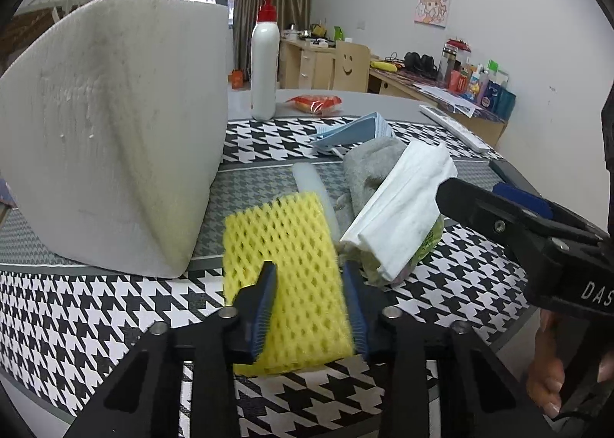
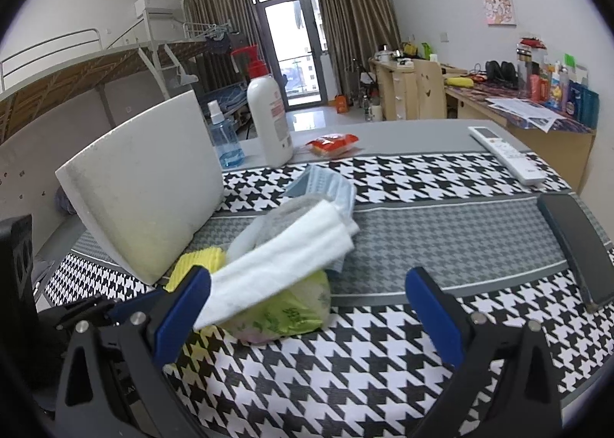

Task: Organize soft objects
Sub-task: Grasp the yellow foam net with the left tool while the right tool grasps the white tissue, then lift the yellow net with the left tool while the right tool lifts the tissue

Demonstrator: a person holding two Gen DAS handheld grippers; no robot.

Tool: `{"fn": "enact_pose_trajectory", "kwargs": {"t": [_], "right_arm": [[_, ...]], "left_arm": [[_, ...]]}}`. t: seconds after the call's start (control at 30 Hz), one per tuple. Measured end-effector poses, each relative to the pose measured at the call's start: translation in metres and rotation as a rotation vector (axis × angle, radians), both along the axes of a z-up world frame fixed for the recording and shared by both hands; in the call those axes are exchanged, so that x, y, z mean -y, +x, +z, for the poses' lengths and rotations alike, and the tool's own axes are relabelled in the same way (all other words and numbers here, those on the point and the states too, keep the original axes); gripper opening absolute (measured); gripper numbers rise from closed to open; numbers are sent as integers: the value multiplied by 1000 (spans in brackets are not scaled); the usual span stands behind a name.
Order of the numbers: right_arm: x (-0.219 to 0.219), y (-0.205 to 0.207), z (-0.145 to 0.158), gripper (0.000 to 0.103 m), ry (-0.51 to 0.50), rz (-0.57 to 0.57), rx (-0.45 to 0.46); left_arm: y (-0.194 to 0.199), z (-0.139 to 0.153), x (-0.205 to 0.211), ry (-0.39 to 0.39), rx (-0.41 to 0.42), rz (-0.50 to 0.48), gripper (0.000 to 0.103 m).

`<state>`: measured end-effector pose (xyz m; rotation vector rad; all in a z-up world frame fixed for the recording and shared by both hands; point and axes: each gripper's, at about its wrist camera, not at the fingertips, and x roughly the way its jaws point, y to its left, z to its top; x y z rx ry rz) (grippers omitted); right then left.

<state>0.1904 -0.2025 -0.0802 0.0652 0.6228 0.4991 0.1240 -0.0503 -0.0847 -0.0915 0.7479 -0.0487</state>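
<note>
- Two tongs show: the left gripper (image 1: 309,296) pinches the yellow foam net (image 1: 284,269) lying on the checked cloth (image 1: 96,323).
- Right gripper (image 2: 307,300) stands spread, its left finger touching the white towel (image 2: 284,261).
- At ten o'clock from the net leans a white foam block (image 1: 115,123).
- At twelve, a lotion bottle (image 1: 264,66).

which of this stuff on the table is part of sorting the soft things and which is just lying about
Part of the job:
yellow foam mesh sleeve
folded white cloth
grey towel
pale green plastic bag
blue face masks

Lying about:
white pump bottle
blue spray bottle
white remote control
red snack packet
</note>
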Motion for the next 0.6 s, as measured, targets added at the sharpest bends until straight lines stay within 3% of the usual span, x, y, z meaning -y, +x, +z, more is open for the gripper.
{"fn": "enact_pose_trajectory", "kwargs": {"t": [0.23,0.43,0.6], "right_arm": [[-9,8,-3,100,9,16,-43],[-14,15,-7,87,20,24,-91],[-19,20,-10,59,18,28,-128]], "left_arm": [[-3,-1,-3,2,-5,-7,21],[-6,1,-5,-4,0,-24,13],[-8,2,-7,-5,4,-36,11]]}}
